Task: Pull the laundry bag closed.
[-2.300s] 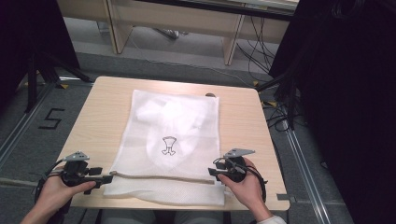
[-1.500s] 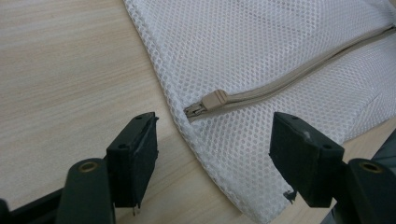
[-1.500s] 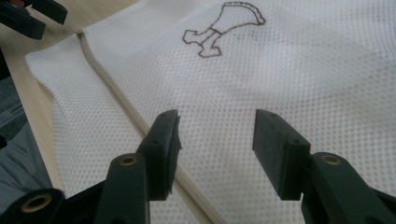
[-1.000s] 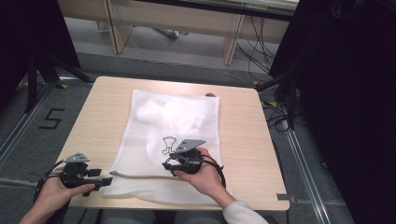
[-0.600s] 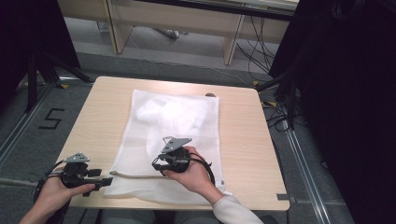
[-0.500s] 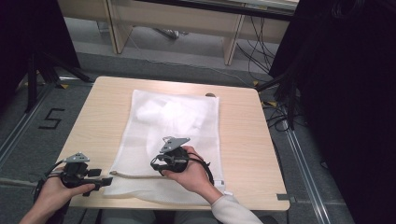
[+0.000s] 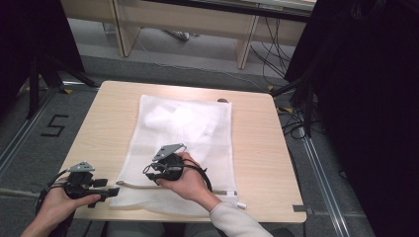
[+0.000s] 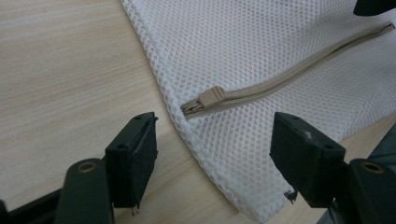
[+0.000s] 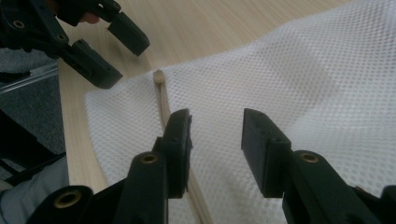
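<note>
the white mesh bag (image 7: 185, 148) lies flat on the table (image 7: 262, 148), its beige zipper (image 8: 289, 77) along the near edge looking zipped up, slider (image 8: 212, 95) at the left corner. the left gripper (image 7: 109, 190) waits open just beside that corner. the right gripper (image 7: 150, 174), over the bag's near middle, has just been closing; nothing is gripped. opening the bag looks not yet begun.
</note>
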Motion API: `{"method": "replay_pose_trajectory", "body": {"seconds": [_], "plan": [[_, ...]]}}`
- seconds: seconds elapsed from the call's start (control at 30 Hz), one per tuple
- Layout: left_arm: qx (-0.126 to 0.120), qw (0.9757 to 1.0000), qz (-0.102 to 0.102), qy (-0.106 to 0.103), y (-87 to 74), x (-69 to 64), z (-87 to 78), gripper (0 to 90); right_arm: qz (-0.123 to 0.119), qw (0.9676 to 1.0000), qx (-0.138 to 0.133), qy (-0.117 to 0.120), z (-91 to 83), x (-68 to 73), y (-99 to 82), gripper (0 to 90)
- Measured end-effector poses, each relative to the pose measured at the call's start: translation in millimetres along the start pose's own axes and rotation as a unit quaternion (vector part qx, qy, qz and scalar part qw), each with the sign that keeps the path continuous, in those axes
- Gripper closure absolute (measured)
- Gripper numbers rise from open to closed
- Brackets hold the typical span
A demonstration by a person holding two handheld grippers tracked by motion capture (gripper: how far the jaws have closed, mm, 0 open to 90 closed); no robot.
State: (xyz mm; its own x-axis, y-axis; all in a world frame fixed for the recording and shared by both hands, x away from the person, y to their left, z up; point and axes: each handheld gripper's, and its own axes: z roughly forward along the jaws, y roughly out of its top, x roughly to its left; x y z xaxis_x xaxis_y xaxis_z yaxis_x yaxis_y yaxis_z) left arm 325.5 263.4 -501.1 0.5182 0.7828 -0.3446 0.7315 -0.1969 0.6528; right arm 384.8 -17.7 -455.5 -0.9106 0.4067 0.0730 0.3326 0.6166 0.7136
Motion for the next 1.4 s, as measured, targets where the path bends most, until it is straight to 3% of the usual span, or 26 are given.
{"method": "replay_pose_trajectory", "body": {"seconds": [0.27, 0.3, 0.57, 0.67, 0.8, 0.9, 1.07, 1.1, 1.4], "plan": [[0.001, 1.0000, 0.001, -0.001, 0.1, -0.2, -0.1, 31.0, -0.014, 0.9999, 0.003, 0.005, 9.8, 3.7, 8.2, 65.0], [0.006, 0.9999, 0.008, 0.002, 0.1, 0.2, -0.8, 31.1, -0.017, 0.9998, 0.004, 0.007, 12.4, 4.7, 9.3, 65.6], [0.007, 1.0000, 0.004, 0.001, 0.2, -0.3, -1.0, 31.1, -0.028, 0.9995, 0.009, 0.006, 21.3, 9.7, 13.0, 66.1], [0.005, 1.0000, 0.004, 0.003, 0.1, -0.7, -0.9, 31.1, -0.022, 0.9995, 0.013, 0.020, 24.3, 14.2, 16.5, 66.8], [-0.001, 1.0000, -0.003, -0.001, 0.1, -1.7, 0.1, 31.1, -0.023, 0.9995, 0.011, 0.019, 28.1, 16.4, 18.6, 67.1], [0.001, 1.0000, -0.001, -0.002, 0.2, -1.8, -0.2, 31.1, -0.023, 0.9993, 0.019, 0.022, 28.4, 17.2, 20.5, 67.1], [0.004, 1.0000, 0.003, 0.001, -0.1, -0.9, -1.1, 31.1, -0.033, 0.9990, 0.010, 0.027, 35.2, 19.1, 23.0, 67.6], [0.004, 1.0000, 0.004, 0.001, -0.1, -0.9, -1.2, 31.0, -0.030, 0.9989, 0.020, 0.028, 36.1, 20.0, 24.0, 67.6], [0.007, 1.0000, 0.005, -0.002, 0.2, -0.5, -1.9, 31.1, -0.034, 0.9986, 0.025, 0.033, 44.5, 23.3, 27.9, 68.1]]}}
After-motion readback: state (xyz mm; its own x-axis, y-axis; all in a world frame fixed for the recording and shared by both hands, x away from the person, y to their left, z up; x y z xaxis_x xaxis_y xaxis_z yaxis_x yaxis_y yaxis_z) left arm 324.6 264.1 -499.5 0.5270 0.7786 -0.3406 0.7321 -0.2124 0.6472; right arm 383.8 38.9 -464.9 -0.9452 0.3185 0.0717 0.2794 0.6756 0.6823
